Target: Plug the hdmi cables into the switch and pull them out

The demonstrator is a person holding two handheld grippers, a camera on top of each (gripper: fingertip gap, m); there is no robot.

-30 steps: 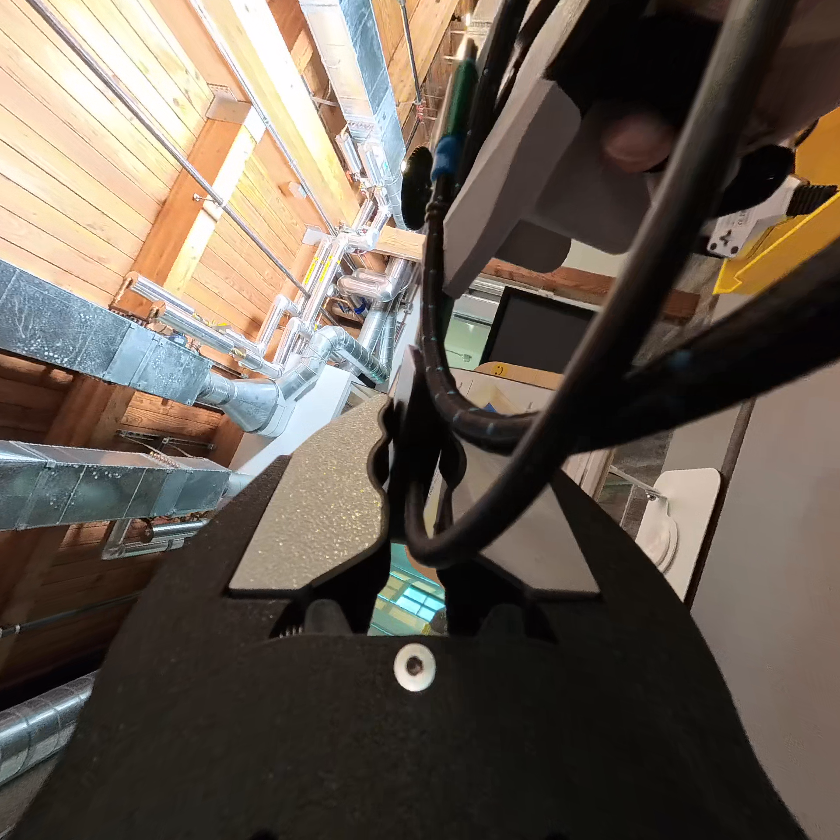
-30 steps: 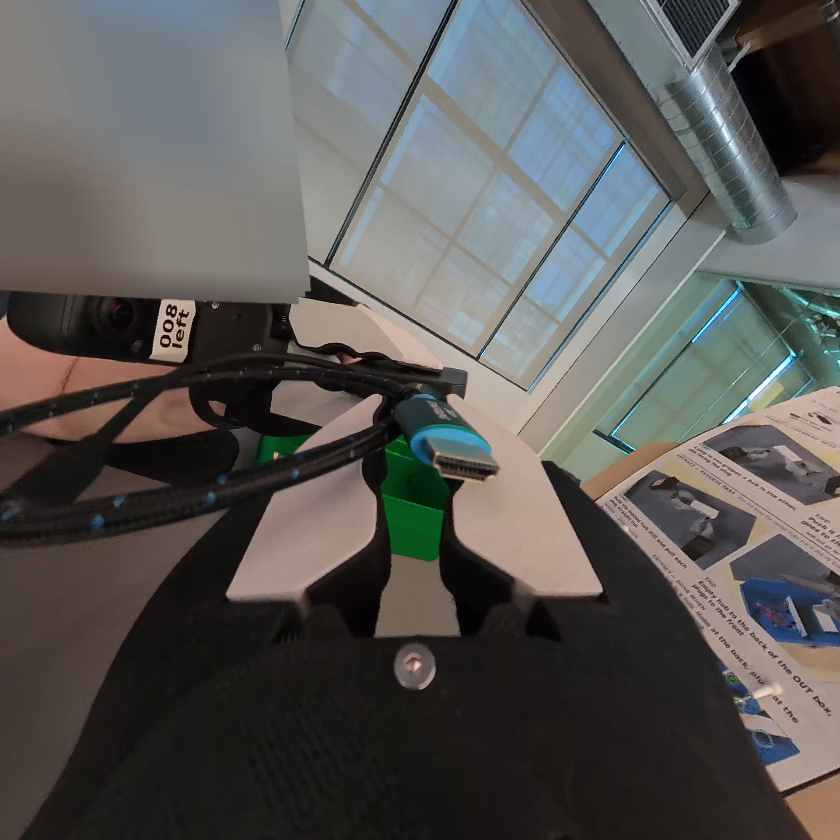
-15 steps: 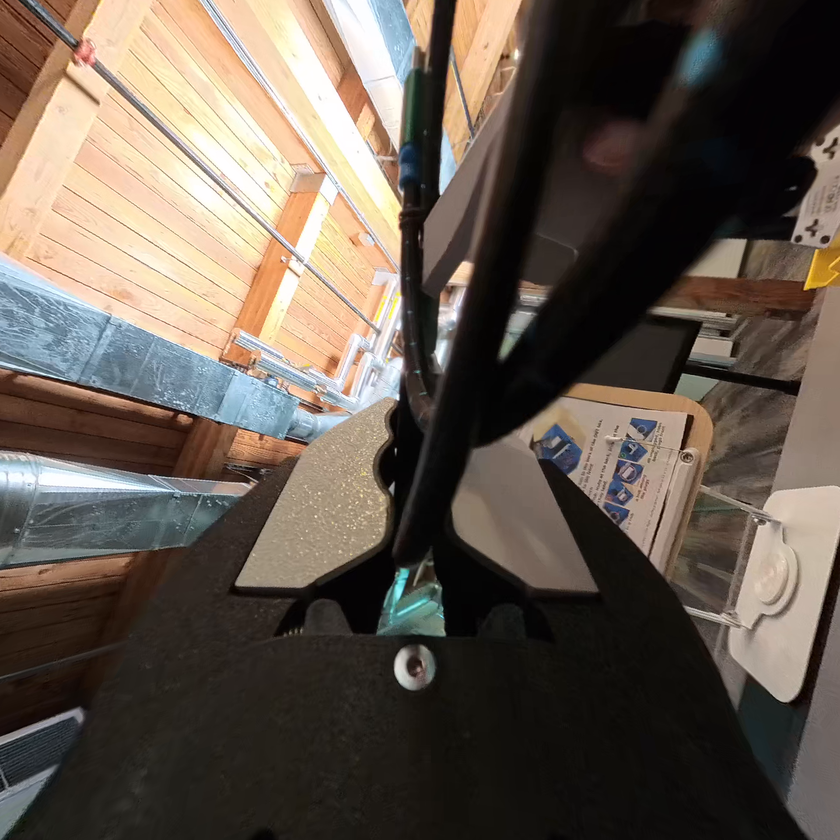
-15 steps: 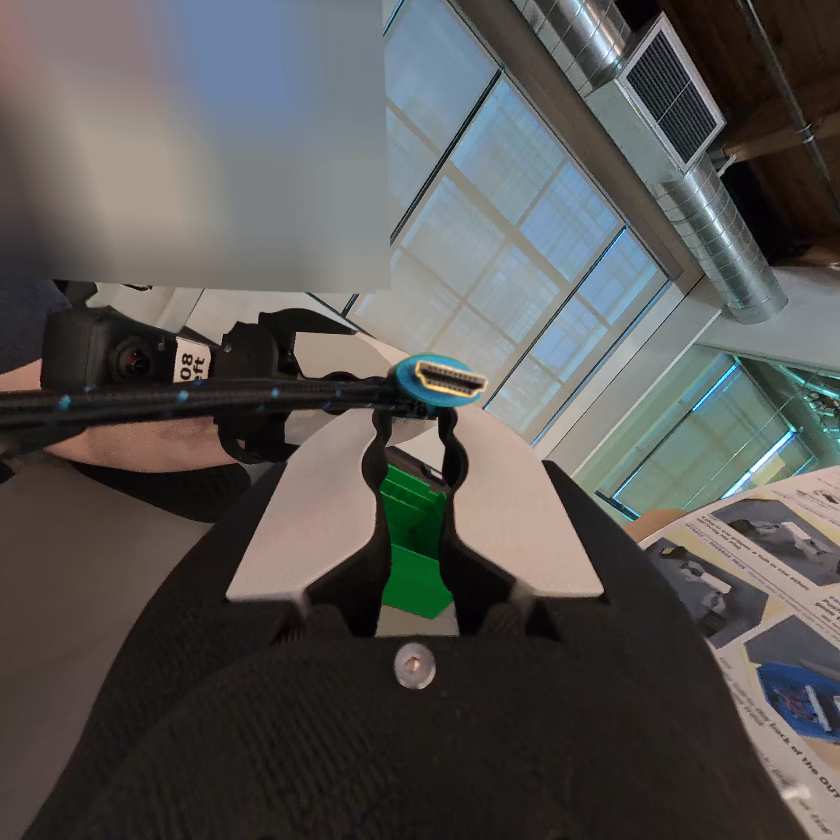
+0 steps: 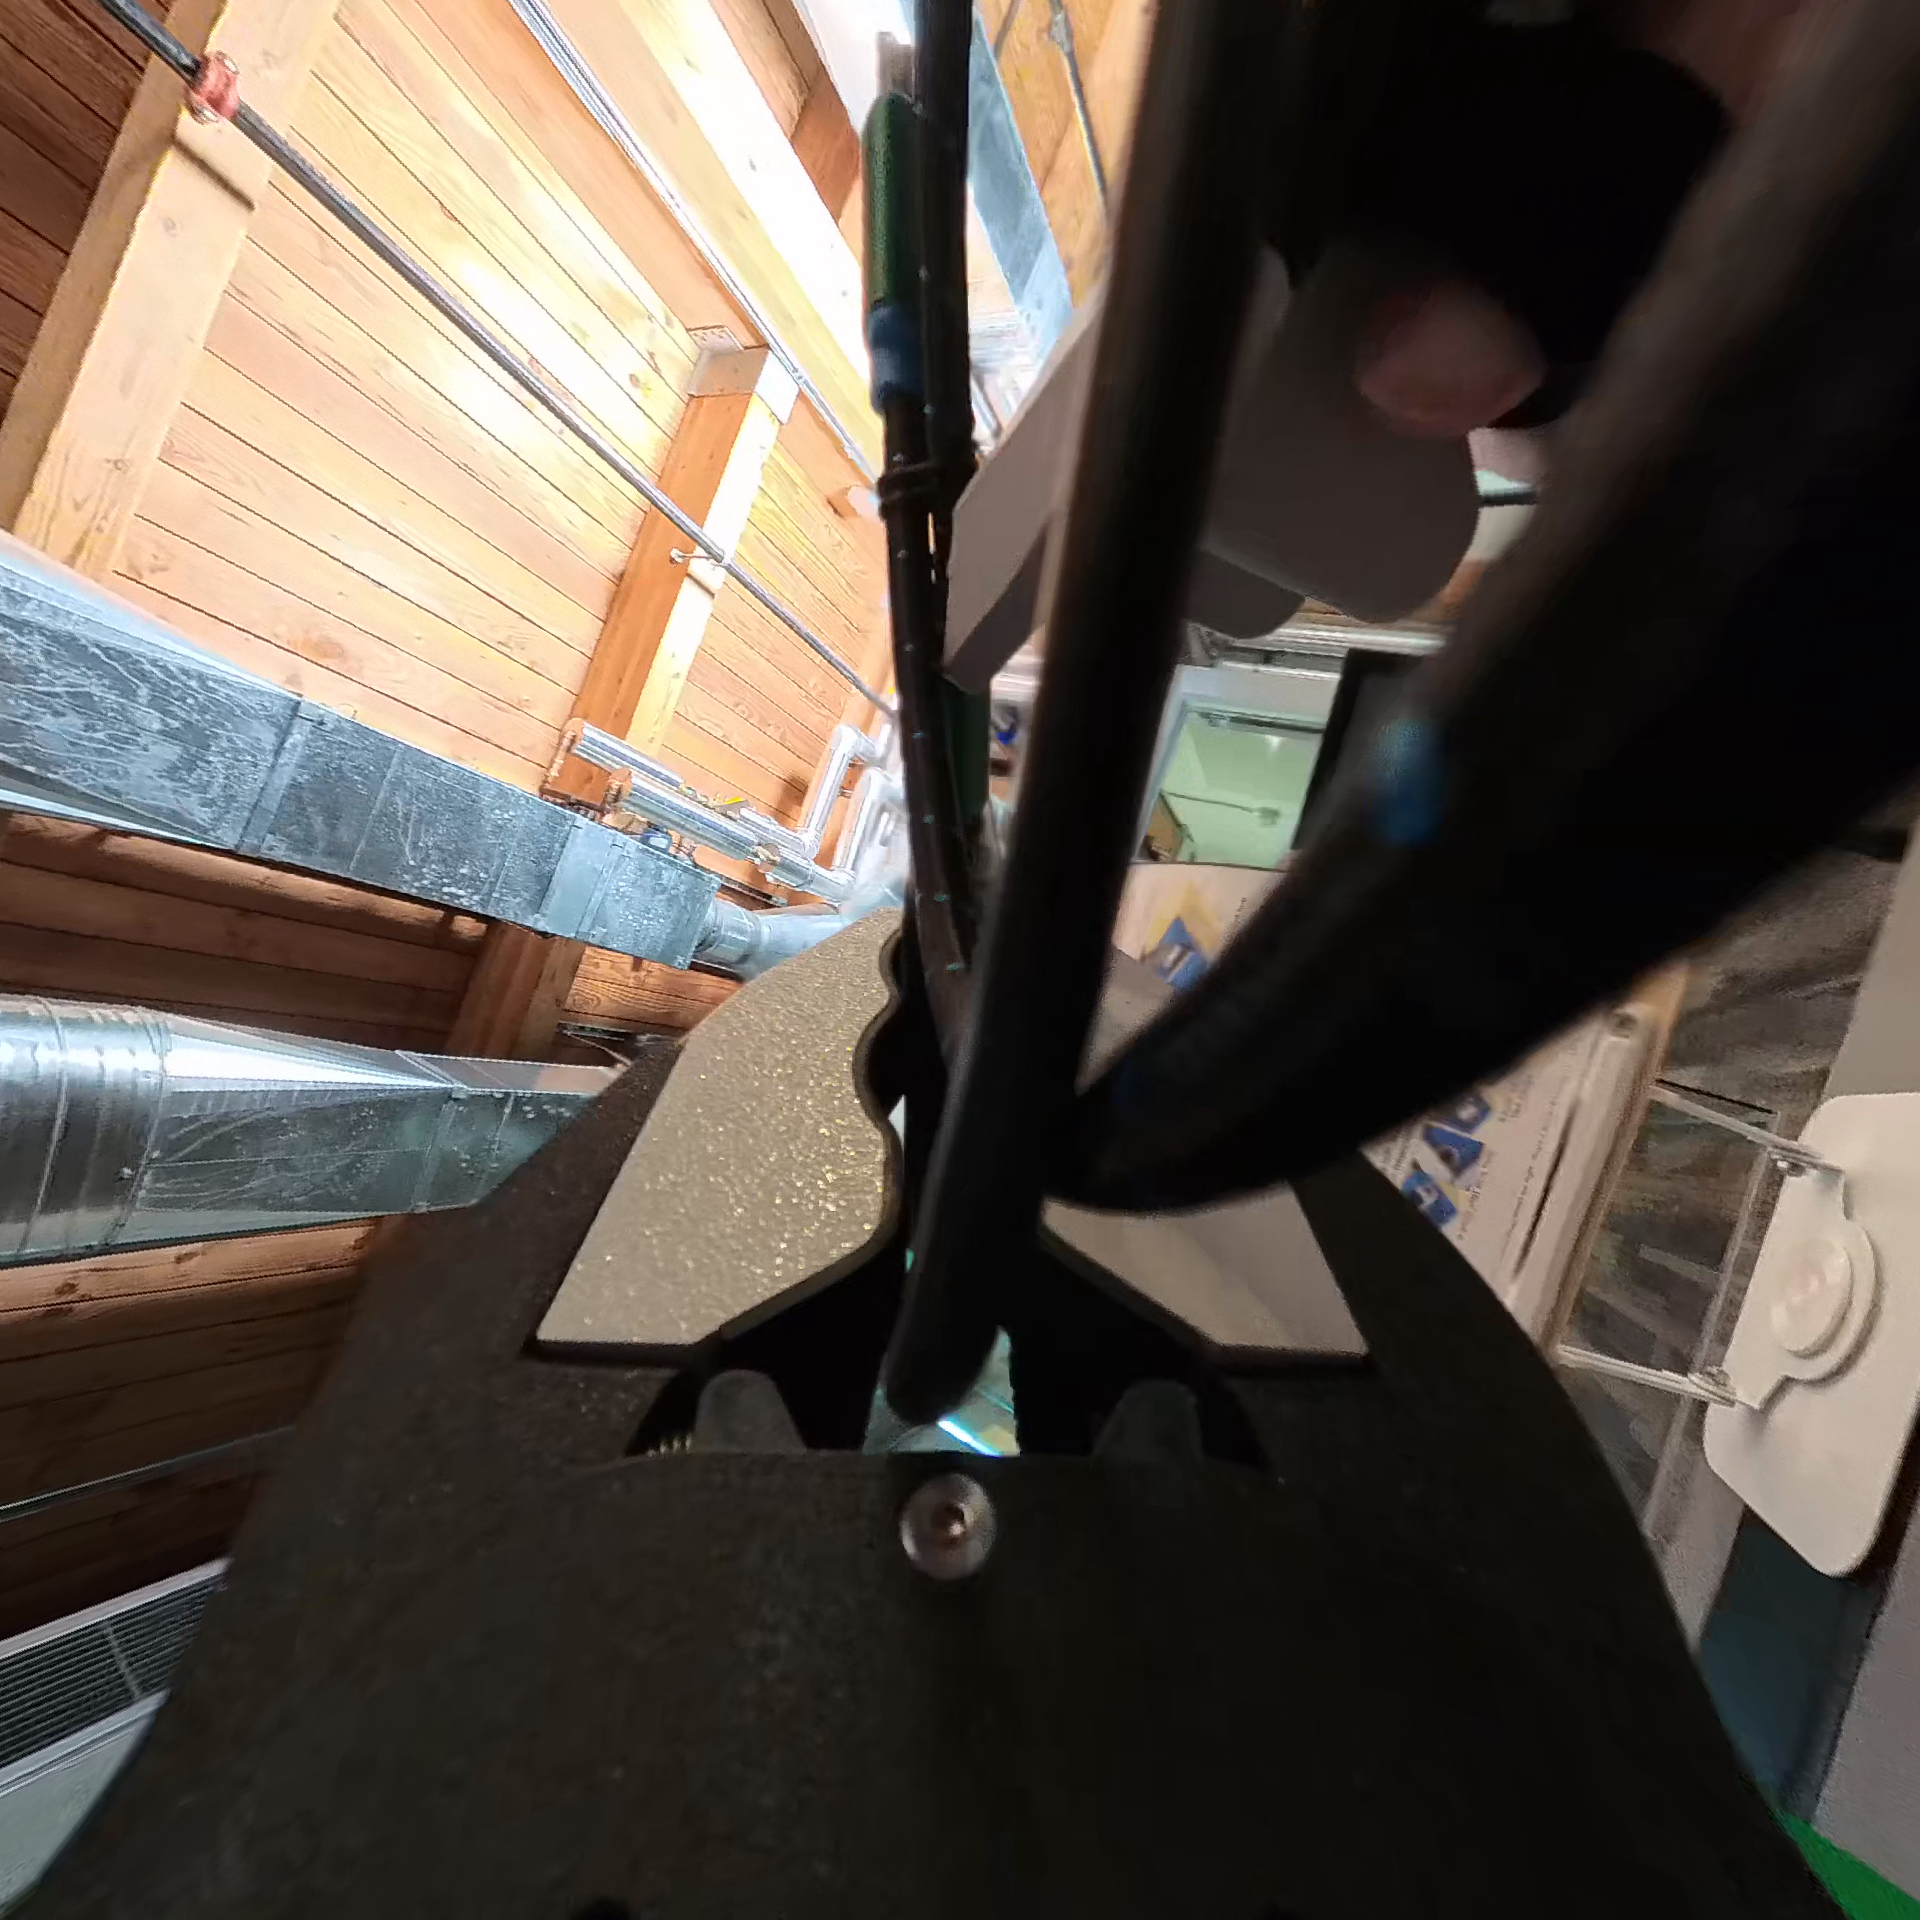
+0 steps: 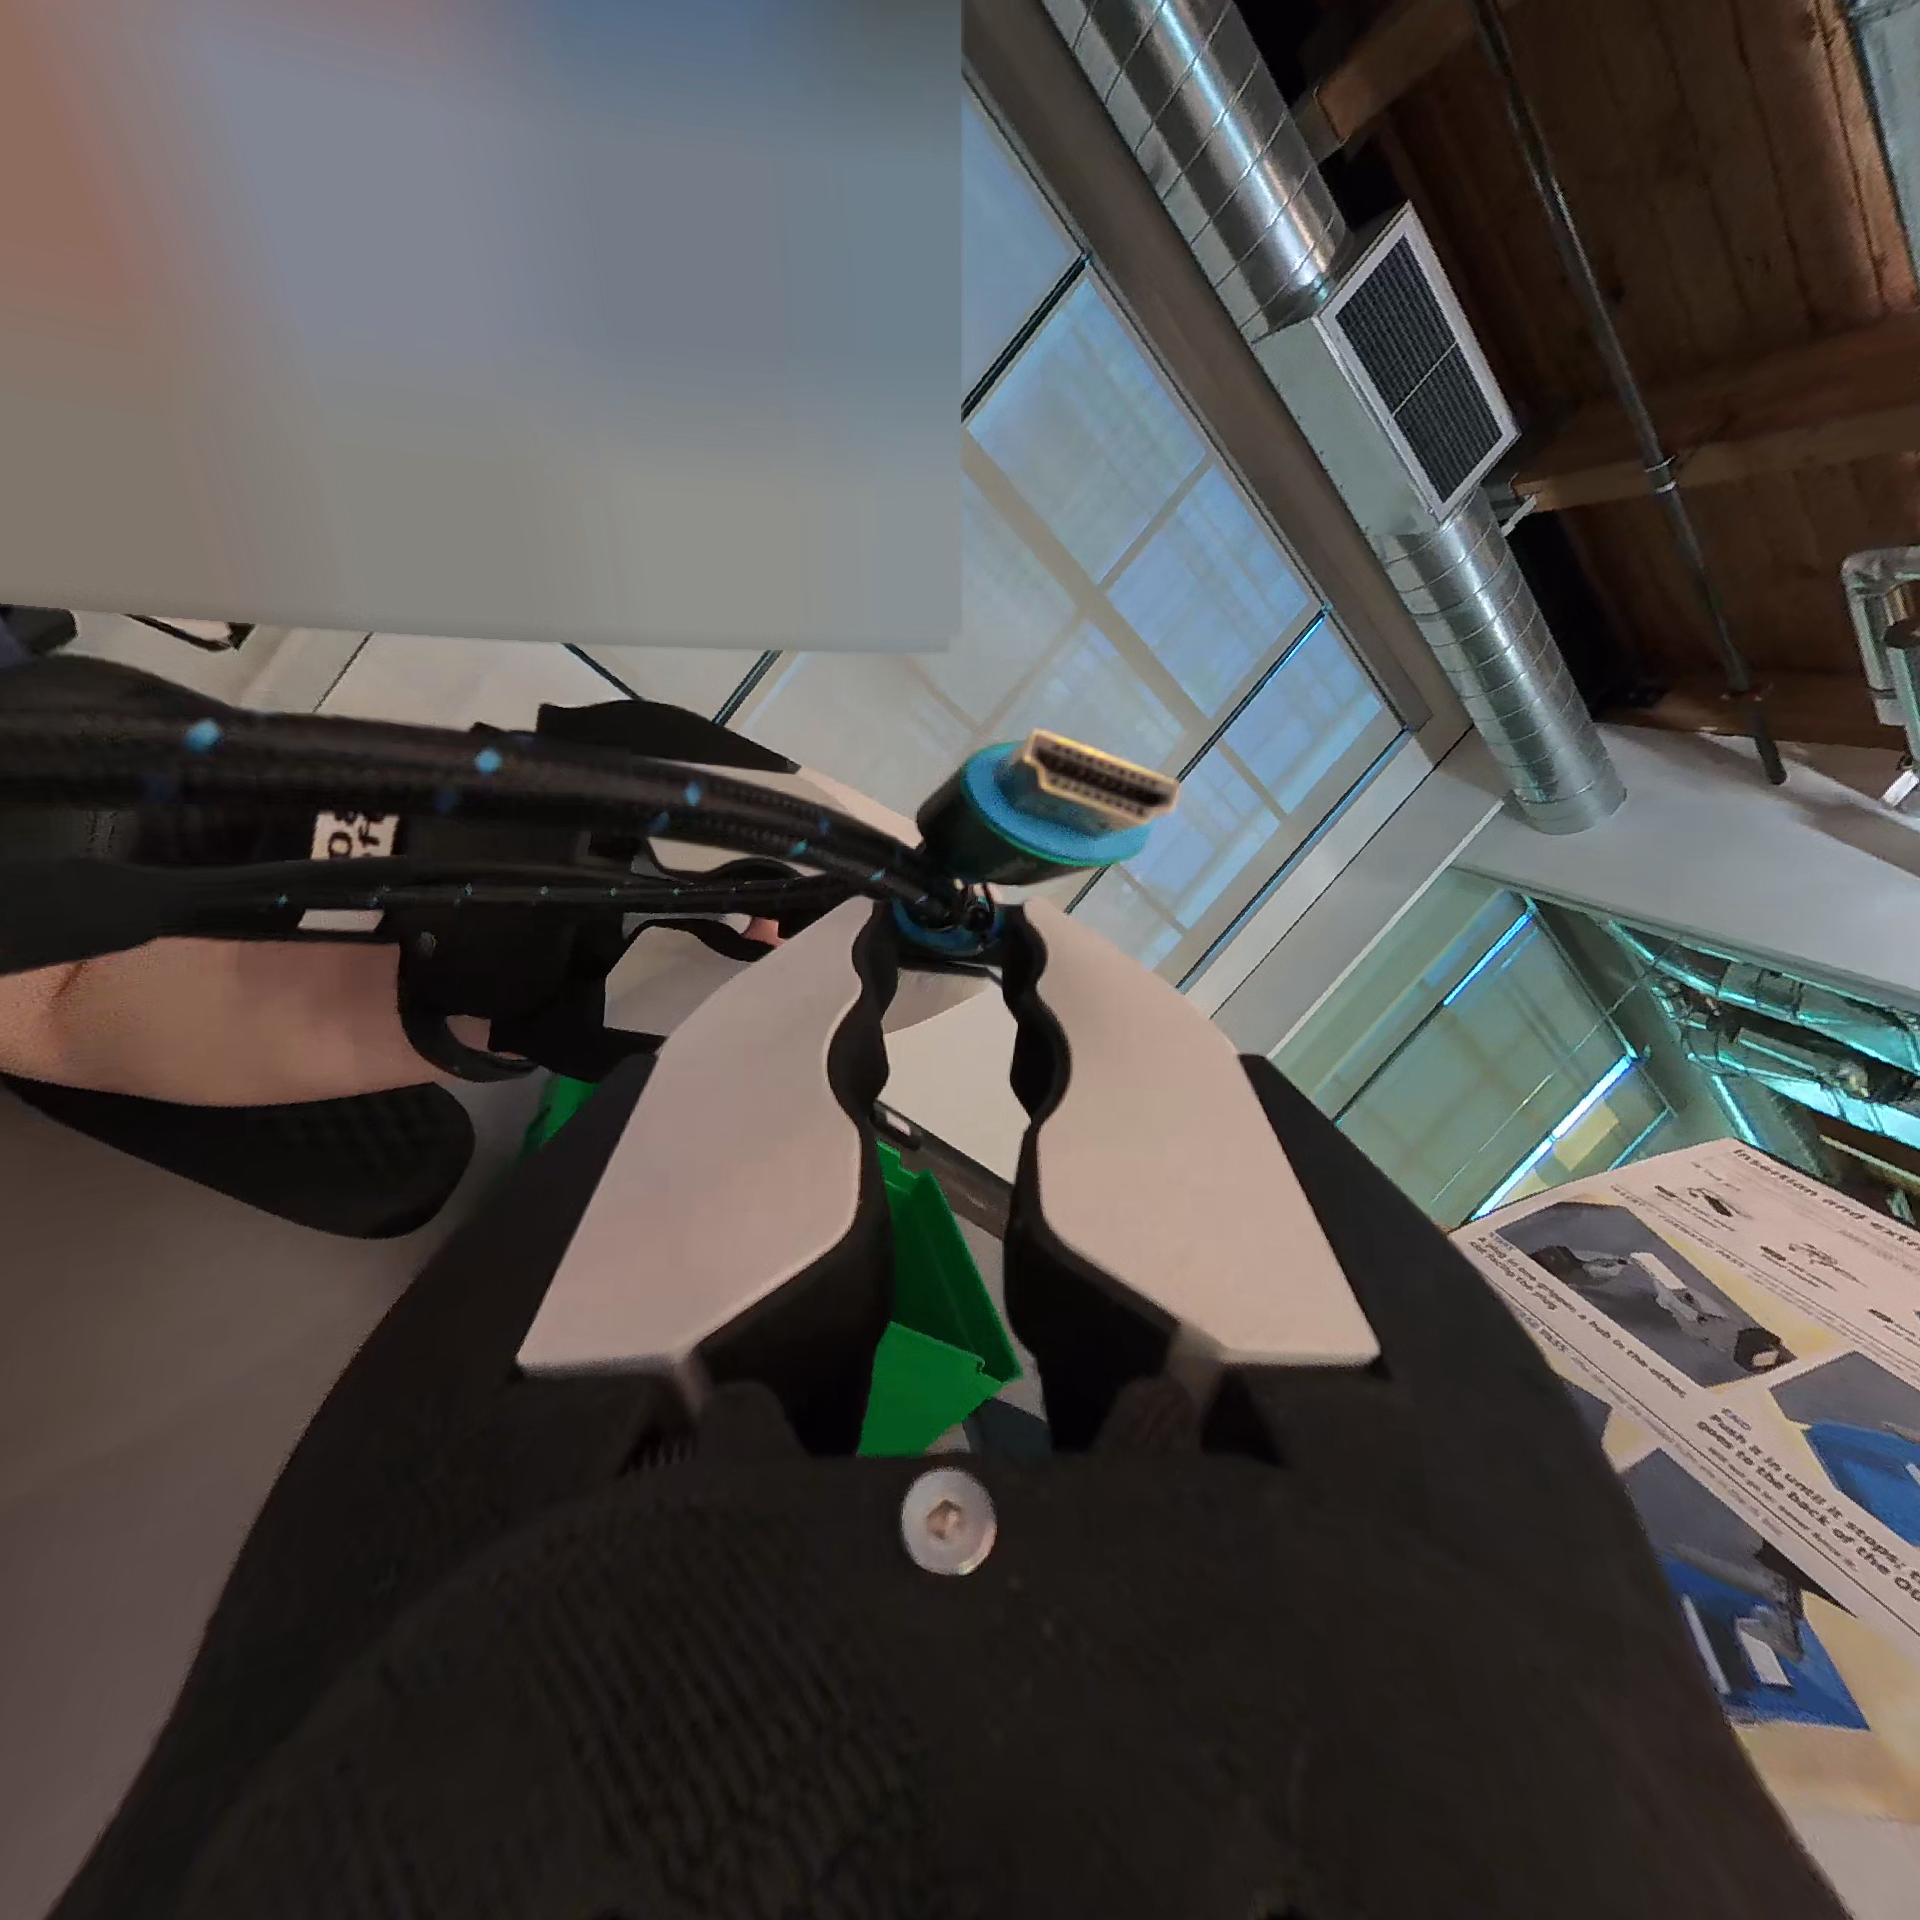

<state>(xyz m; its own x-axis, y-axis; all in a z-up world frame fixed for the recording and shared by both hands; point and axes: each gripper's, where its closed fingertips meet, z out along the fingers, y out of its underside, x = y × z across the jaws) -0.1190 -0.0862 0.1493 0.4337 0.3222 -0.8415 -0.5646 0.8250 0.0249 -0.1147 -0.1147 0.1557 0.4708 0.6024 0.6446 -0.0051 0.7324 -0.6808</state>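
Since half a second ago the right claw (image 6: 948, 940) has spread wider, and the blue-collared HDMI plug (image 6: 1049, 810) has lifted clear of its tips, tilted so its metal mouth faces up and to the right.

Nearest in the right wrist view, the right claw's two fingers stand apart with nothing pinched between them; a green bin (image 6: 930, 1340) shows through the gap below. Just past the tips sits a second blue-ringed connector end (image 6: 940, 920), too cramped to tell whether it touches the pads. The plug hangs just above and beyond the tips, and its braided black cables (image 6: 540, 790) run off to the left, toward the left claw (image 6: 717, 935) held in a person's hand (image 6: 208, 1023). To the right of the claw, printed instruction sheets (image 6: 1704, 1330) lie on the desk. Farther off are windows and silver ducting.

In the left wrist view, the left claw (image 5: 961, 1039) is pressed nearly together on a thin black cable (image 5: 925, 727), which rises straight up from the tips. A thicker, blurred cable (image 5: 1049, 935) crosses in front. Beyond, the right claw's grey finger (image 5: 1236, 499) shows overhead against a timber ceiling.
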